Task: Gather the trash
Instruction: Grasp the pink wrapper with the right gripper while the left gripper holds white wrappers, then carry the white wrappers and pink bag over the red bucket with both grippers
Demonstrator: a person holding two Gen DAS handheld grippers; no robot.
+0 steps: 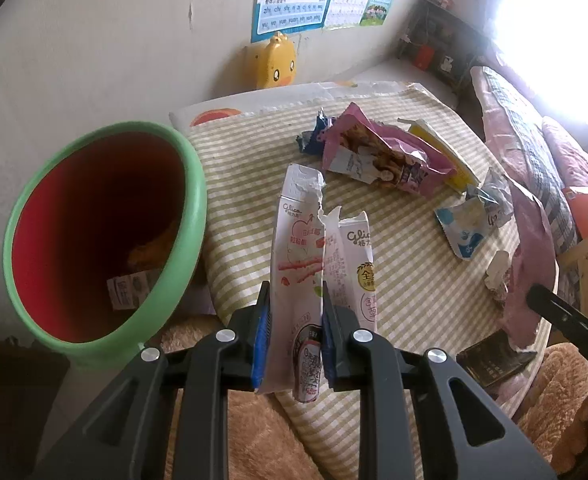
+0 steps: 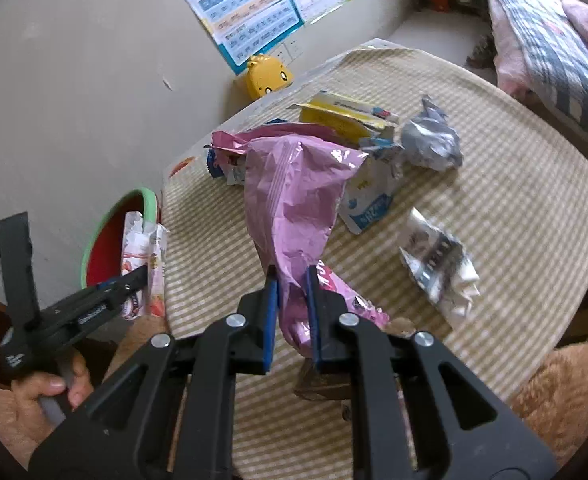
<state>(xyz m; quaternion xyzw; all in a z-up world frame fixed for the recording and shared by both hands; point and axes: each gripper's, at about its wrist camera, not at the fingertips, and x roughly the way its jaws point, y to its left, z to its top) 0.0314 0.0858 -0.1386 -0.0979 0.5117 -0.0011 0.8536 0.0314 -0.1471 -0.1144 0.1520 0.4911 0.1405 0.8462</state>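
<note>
Left tool clamps a torn Glico wrapper, bin to its left for dropping; right tool clamps a pink bag.

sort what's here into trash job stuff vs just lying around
Job: Glico wrapper in left gripper; pink bag in right gripper; bin; blue pouch; yellow packet; grey wad; white wrapper.

Lying about: duck toy; posters; bedding.
</note>
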